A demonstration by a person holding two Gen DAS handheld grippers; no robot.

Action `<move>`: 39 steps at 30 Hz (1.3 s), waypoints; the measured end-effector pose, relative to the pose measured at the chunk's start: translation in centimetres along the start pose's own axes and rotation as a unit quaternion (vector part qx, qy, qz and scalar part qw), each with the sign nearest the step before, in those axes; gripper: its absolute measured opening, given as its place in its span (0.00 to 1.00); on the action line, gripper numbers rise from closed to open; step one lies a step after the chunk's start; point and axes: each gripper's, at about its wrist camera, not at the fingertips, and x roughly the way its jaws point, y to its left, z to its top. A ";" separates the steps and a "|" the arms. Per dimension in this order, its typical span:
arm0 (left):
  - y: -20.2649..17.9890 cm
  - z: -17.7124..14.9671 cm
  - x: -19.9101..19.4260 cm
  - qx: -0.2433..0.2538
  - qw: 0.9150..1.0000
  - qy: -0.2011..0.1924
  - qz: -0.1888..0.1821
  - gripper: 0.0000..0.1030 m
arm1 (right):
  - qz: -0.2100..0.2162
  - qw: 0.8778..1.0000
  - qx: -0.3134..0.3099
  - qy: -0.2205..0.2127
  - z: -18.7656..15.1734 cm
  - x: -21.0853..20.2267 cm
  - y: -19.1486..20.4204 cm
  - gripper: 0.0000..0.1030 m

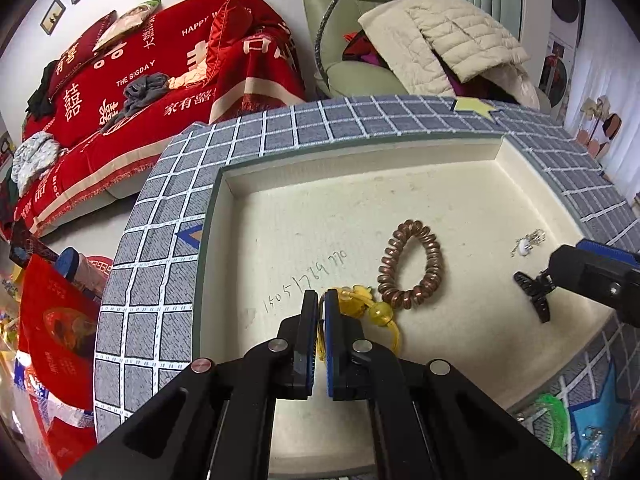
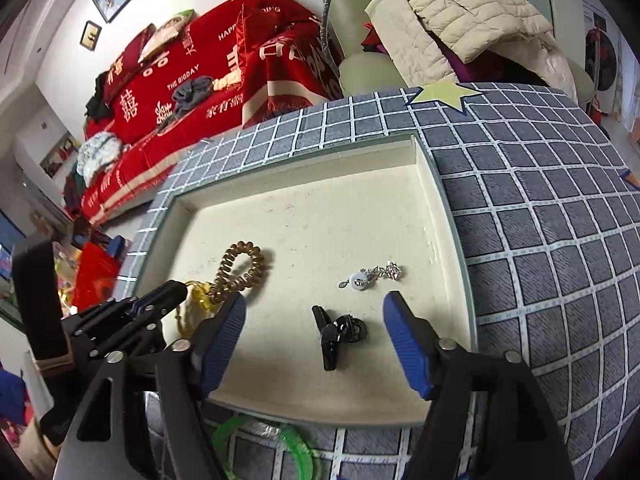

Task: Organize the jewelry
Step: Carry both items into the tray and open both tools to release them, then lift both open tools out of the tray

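The jewelry lies in a cream tray (image 1: 280, 208) that sits on a table with a grey cloth (image 2: 540, 240) marked in white squares; a yellow star (image 2: 438, 94) is on the cloth past the tray's far edge.

A brown coil band (image 1: 410, 262) lies near the middle of the tray floor; just beside it, on its near side, is a yellow bead string (image 1: 370, 308); the two seem to touch. A small silver charm (image 2: 370, 278) with a white round piece lies toward the right side of the tray, well apart from the band. A black clip (image 2: 334, 332) lies near the tray's front edge, close to the charm but not touching it.

The left gripper (image 1: 319, 312) is pressed together; its blue pads pinch a thin yellow cord of the bead string, and the beads lie on the tray just past the tips.

The right gripper (image 2: 314, 320) is spread wide; the clip lies on the tray between its two blue pads (image 2: 404, 344), and neither pad touches it.

Some numbers are written by hand on the tray floor near the left gripper. A green ring (image 2: 288, 446) lies on the cloth in front of the tray. Behind the table are a red sofa cover (image 1: 168, 72) and a green chair (image 1: 352, 20) with a pale coat (image 1: 448, 40) on it.
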 end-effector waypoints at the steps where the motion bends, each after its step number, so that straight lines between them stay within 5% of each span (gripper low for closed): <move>1: 0.1 0.0 -0.3 -0.005 1.000 -0.002 -0.005 0.23 | 0.002 1.000 0.004 -0.003 -0.1 -0.4 0.0 0.78; 19: 1.4 -0.8 -4.2 -0.046 0.998 -0.018 -0.039 0.23 | 0.020 0.999 0.033 -0.020 -2.2 -4.8 -0.8 0.79; 20: 1.5 -0.9 -4.5 -0.048 0.998 -0.019 -0.039 0.28 | 0.021 0.999 0.034 -0.020 -2.4 -5.1 -0.8 0.79; 21: 1.6 -1.0 -4.7 -0.051 0.998 -0.019 -0.038 0.72 | 0.022 0.999 0.034 -0.020 -2.5 -5.3 -0.7 0.79; 22: 1.8 -1.1 -5.0 -0.059 0.997 -0.018 -0.036 1.00 | 0.024 0.999 0.033 -0.021 -2.7 -5.5 -0.7 0.79; 31: 2.4 -3.2 -7.3 -0.044 0.998 -0.051 -0.016 1.00 | 0.036 0.998 0.040 -0.039 -4.8 -8.3 -0.5 0.83; 34: 2.4 -4.5 -8.1 -0.036 0.998 -0.052 -0.021 1.00 | 0.038 0.997 0.043 -0.055 -5.9 -9.4 -0.6 1.00; 39: 2.0 -7.3 -8.8 -0.033 0.998 -0.029 -0.036 1.00 | 0.043 0.995 0.045 -0.080 -7.4 -11.0 -0.9 1.00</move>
